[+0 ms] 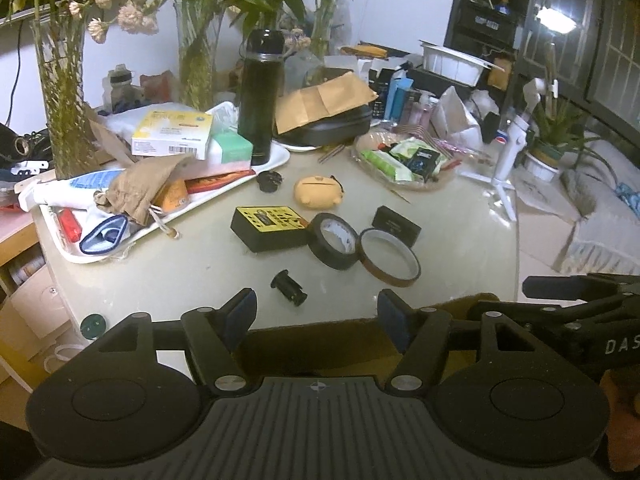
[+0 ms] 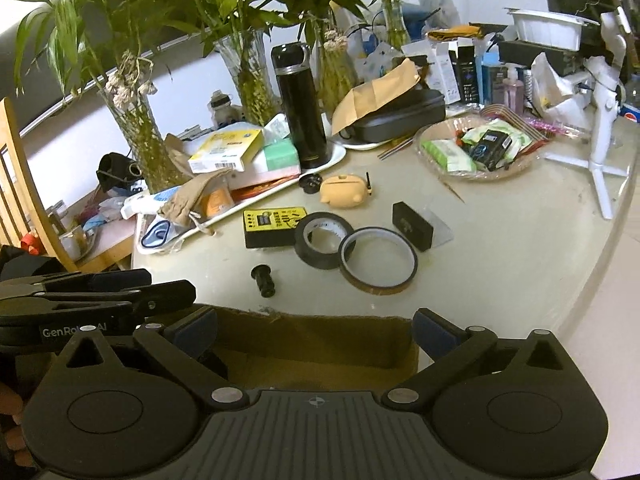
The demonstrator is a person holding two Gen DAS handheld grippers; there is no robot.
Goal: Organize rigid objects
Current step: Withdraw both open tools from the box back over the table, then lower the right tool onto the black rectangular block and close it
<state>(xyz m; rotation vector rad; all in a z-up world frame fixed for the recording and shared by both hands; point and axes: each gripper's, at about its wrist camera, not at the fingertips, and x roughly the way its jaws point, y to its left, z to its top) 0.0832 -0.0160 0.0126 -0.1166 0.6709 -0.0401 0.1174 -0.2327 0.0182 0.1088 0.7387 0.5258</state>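
Black plug (image 1: 289, 287) lies beyond spread left fingers (image 1: 239, 312).

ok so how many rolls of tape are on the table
2, touching each other near the table's middle: a black roll beside the yellow-topped box, and an amber roll leaning against it. More could be hidden in the clutter.
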